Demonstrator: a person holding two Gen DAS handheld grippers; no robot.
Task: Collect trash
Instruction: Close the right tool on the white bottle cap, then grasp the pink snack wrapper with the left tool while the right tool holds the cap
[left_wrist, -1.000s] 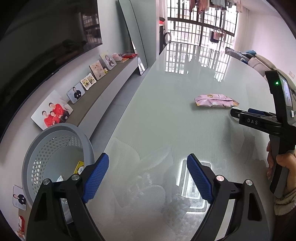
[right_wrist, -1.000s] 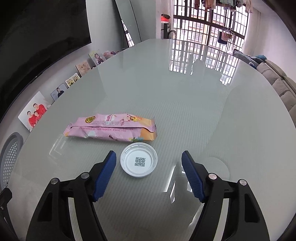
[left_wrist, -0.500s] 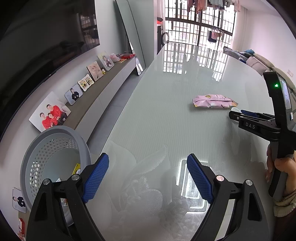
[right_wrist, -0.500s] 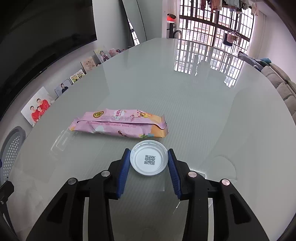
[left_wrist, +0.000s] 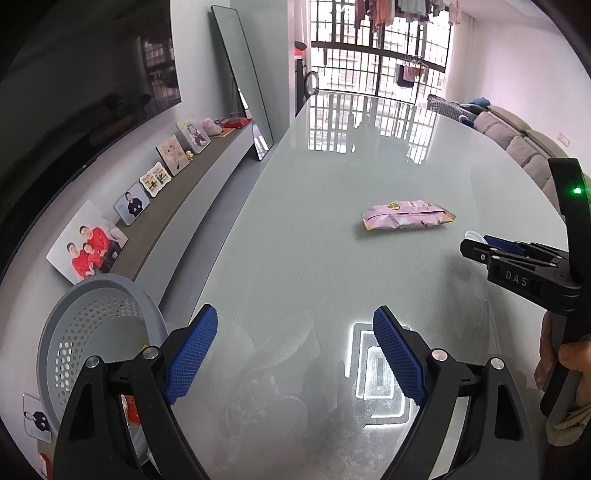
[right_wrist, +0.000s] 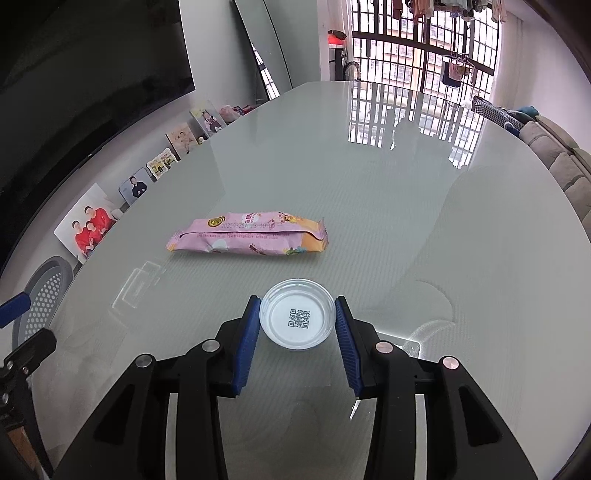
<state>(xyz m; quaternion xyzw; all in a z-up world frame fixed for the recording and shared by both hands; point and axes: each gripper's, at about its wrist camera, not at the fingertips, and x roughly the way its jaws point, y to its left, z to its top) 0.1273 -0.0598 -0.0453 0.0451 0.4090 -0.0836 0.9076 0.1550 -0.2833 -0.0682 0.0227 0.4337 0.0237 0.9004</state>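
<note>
We've got the right claw (right_wrist: 297, 334) clamped on the white lid (right_wrist: 297, 319) just above the desk (right_wrist: 369, 192), so keep it level on the way to the grey basket (left_wrist: 88, 332) while the left claw (left_wrist: 291, 354) sits apart, empty.

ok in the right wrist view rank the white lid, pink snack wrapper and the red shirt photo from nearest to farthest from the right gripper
1. White lid: clamped between the jaws of the right gripper.
2. Pink snack wrapper: lying on the table just beyond the lid, slightly to the left.
3. Red shirt photo: off the table, leaning on the wall ledge far left.
</note>
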